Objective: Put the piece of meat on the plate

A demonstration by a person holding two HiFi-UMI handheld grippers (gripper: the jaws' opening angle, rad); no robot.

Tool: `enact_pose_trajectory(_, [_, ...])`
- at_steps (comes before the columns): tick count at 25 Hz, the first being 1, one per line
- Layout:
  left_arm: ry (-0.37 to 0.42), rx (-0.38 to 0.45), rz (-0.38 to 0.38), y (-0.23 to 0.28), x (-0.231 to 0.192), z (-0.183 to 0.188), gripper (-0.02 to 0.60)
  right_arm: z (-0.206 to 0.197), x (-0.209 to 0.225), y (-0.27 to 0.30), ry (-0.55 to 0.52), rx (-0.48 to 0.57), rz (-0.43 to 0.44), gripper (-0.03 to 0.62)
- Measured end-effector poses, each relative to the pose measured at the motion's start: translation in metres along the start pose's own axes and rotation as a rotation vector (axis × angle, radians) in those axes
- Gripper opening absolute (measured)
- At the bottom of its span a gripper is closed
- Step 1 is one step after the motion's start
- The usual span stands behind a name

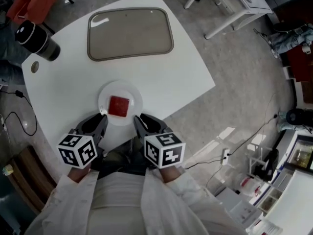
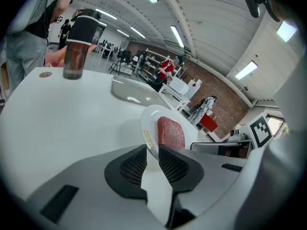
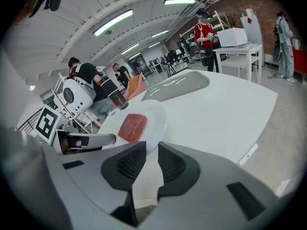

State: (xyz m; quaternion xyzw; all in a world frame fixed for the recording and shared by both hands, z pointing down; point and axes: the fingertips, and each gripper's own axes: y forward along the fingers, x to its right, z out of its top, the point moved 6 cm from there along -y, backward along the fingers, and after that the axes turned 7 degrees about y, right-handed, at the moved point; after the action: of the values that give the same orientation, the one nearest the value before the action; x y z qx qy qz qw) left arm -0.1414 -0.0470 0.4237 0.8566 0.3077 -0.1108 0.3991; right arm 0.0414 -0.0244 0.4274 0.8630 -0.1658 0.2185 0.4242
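Jaws slightly parted and empty, the left gripper (image 2: 152, 148) and right gripper (image 3: 152, 146) flank the near rim of the round white plate (image 1: 104, 95), perhaps touching it. The flat, square red piece of meat (image 1: 119, 105) already lies on the plate, just ahead between them.

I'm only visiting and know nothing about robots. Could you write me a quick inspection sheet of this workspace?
Surface: white table, no spills seen.
Job's things: piece of meat lies on the plate.
Clutter: grey tray and dark tumbler, both apart from the plate.
Grippers: left gripper and right gripper at the plate's near rim, jaws slightly apart, nothing between them.
Cables: cable on the floor.
Surroundings: white desk; person in red top among others behind.
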Motion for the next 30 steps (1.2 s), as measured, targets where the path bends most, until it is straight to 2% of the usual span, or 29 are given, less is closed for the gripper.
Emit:
enact_pose_trajectory(9, [-0.03, 0.029, 0.043, 0.025, 0.0, 0.033, 0.08, 0.046, 0.02, 0.018, -0.028, -0.021, 0.045, 0.084])
enact_pose_trajectory(14, [-0.074, 0.05, 0.084, 0.043, 0.0, 0.056, 0.08, 0.081, 0.032, 0.033, -0.052, -0.054, 0.081, 0.083])
enact_pose_trajectory(26, [-0.14, 0.104, 0.127, 0.094, -0.012, 0.123, 0.08, 0.17, 0.06, 0.072, -0.09, -0.094, 0.132, 0.081])
enact_pose_trajectory(30, [-0.139, 0.115, 0.136, 0.111, -0.021, 0.143, 0.08, 0.196, 0.067, 0.09, -0.113, -0.111, 0.142, 0.081])
